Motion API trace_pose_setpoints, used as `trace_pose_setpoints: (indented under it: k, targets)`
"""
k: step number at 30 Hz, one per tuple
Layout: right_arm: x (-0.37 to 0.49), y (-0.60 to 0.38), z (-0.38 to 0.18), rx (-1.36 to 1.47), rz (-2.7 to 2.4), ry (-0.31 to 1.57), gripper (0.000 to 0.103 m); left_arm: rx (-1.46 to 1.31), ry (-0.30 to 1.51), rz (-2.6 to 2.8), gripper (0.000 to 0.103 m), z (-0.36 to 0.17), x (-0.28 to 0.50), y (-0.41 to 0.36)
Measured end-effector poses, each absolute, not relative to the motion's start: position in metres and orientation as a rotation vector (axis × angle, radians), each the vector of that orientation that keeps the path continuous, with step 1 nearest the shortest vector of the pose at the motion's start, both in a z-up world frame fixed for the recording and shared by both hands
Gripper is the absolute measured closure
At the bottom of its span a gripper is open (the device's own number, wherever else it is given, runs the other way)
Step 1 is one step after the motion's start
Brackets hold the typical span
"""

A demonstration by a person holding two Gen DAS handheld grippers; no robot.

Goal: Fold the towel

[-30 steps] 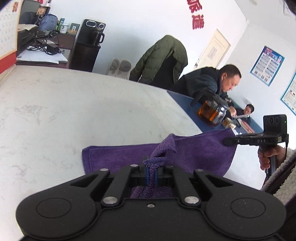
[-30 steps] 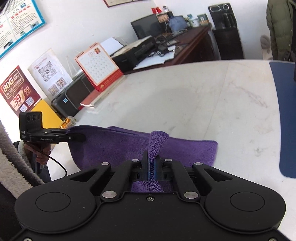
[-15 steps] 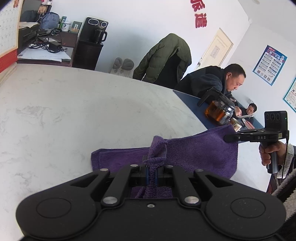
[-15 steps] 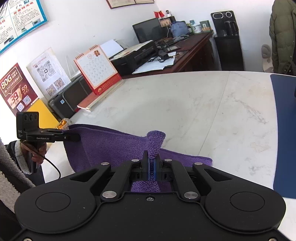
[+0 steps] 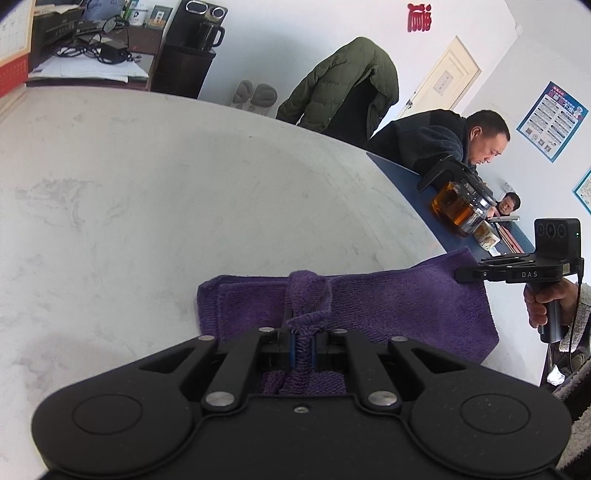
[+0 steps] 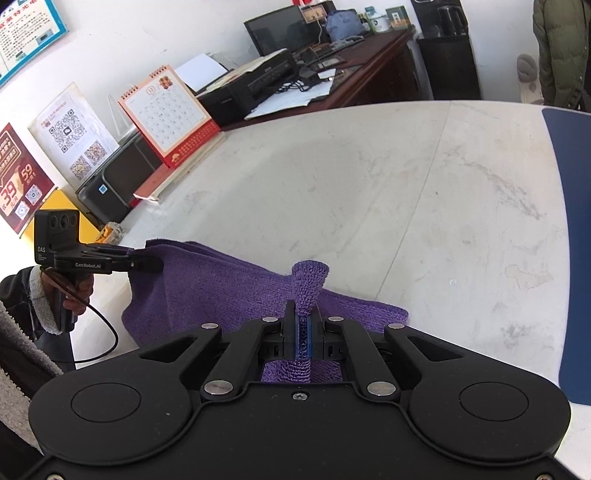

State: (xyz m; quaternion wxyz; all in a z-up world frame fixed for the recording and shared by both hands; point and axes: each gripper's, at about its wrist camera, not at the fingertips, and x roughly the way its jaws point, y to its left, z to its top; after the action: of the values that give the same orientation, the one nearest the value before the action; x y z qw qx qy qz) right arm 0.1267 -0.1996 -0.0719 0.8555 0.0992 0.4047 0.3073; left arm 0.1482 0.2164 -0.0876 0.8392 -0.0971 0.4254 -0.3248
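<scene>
A purple towel (image 5: 399,306) hangs stretched between both grippers above the white marble table (image 5: 184,206), its far part folded over and resting on the tabletop. My left gripper (image 5: 303,347) is shut on one near corner, which bunches up between the blue pads. My right gripper (image 6: 303,332) is shut on the other near corner of the towel (image 6: 221,288), a tuft of cloth sticking up past its fingers. Each gripper shows in the other's view: the right gripper (image 5: 465,275) at the towel's right edge, the left gripper (image 6: 155,264) at its left edge.
A glass teapot (image 5: 461,206) stands on a blue mat (image 6: 576,229) at the table's right. Two seated people (image 5: 443,144) are beyond it. A desk calendar (image 6: 170,114), printers and posters line the left edge. A desk with a monitor (image 6: 280,33) stands behind.
Both grippers have carried the held edge of the towel forward and lower over the table. The towel's far part has folded under and now lies in doubled layers.
</scene>
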Motion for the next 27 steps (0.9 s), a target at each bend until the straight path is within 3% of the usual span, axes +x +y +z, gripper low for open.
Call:
trace_pose_setpoints:
  k: [16, 22, 27]
  targets:
    - [0.132, -0.206, -0.093, 0.239, 0.602, 0.905, 0.099, -0.185, 0.863, -0.530, 0.094, -0.080, 0.173, 0.235]
    - [0.123, -0.214, -0.082, 0.246, 0.534, 0.842, 0.087, -0.158, 0.778, -0.511, 0.094, -0.054, 0.164, 0.231]
    - [0.107, -0.220, -0.059, 0.218, 0.395, 0.739, 0.087, -0.152, 0.805, -0.660, 0.089, -0.044, 0.150, 0.203]
